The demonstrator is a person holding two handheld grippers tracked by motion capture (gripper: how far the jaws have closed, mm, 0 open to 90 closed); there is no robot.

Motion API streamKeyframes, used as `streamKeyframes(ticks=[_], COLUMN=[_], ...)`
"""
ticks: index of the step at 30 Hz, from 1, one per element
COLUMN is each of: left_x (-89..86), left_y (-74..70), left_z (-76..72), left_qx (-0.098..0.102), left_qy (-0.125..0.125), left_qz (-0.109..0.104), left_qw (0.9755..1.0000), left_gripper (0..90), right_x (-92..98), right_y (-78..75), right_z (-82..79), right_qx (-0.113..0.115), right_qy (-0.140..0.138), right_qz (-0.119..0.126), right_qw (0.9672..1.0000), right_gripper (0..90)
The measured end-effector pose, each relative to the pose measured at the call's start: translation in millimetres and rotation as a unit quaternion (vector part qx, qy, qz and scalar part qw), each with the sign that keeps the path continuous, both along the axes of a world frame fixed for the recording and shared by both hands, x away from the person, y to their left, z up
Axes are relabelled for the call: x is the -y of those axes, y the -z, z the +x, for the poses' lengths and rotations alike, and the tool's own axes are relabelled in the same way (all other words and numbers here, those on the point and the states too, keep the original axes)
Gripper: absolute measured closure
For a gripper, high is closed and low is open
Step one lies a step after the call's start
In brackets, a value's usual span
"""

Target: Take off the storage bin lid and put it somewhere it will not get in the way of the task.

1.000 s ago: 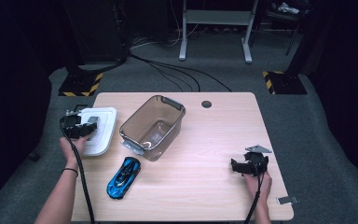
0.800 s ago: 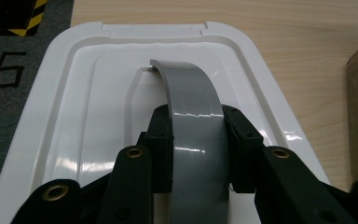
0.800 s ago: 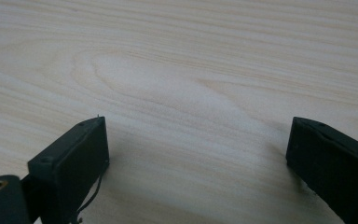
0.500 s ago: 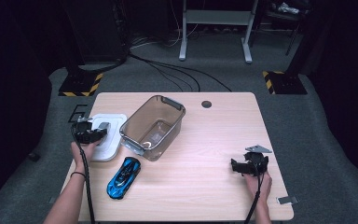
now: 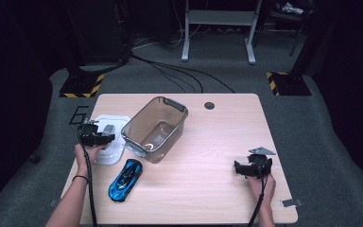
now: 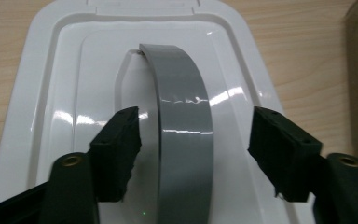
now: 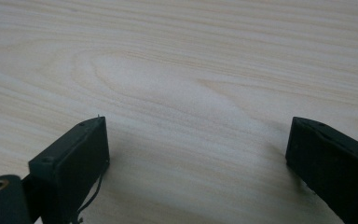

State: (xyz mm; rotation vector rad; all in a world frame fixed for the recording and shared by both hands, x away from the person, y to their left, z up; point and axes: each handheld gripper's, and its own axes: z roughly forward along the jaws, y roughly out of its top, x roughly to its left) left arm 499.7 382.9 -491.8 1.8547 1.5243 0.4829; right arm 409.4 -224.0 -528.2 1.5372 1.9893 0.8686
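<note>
A white box lid [image 5: 116,124] [image 6: 65,70] lies flat at the table's left, with a grey arched handle [image 6: 184,107] across its middle. My left gripper [image 5: 97,137] [image 6: 196,154] hangs low over the lid. Its jaws have just been opening and now straddle the grey handle with a gap on each side, so neither pad touches it. My right gripper [image 5: 248,167] [image 7: 196,154] rests near the table's front right, open over bare wood with nothing between its fingers.
A clear plastic bin [image 5: 156,127] stands tilted-looking just right of the lid, with grey latches at its ends. A blue toy car [image 5: 125,179] lies in front of the bin. A cable hole [image 5: 209,105] marks the wooden table [image 5: 217,142] at the back.
My left hand has come right and down from the lid's left edge to above the lid's middle. The right hand has kept still.
</note>
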Motion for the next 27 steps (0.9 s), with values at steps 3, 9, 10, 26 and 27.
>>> streamKeyframes(ticks=[3, 9, 10, 26, 27], left_x=[-1.4, -0.3, -0.5, 17.4, 20.0], left_y=[-7.6, -23.2, -24.8, -29.2, -27.8], left_z=[-6.3, -27.5, -31.3, -85.3, -88.0], left_qx=[-0.006, 0.005, 0.006, 0.018, 0.023], left_qy=[0.007, 0.018, 0.019, 0.046, 0.047], left_qz=[-0.011, -0.018, -0.020, -0.008, -0.007], left_qw=[0.9999, 0.9997, 0.9996, 0.9987, 0.9986], left_gripper=[22.7, 13.2, 8.9, 0.0, 0.0], right_x=[0.0, -0.1, -0.1, -0.4, -0.4], right_y=[0.0, -0.1, 0.0, -0.1, -0.1], right_z=[0.0, -0.1, 0.0, 0.0, 0.0], right_qx=[0.000, 0.000, 0.000, 0.000, 0.000], right_qy=[0.000, 0.000, 0.000, 0.001, 0.001], right_qz=[0.000, -0.001, 0.000, -0.001, -0.001], right_qw=[1.0000, 1.0000, 1.0000, 1.0000, 1.0000], right_gripper=[5.4, 5.4, 5.4, 5.7, 5.7])
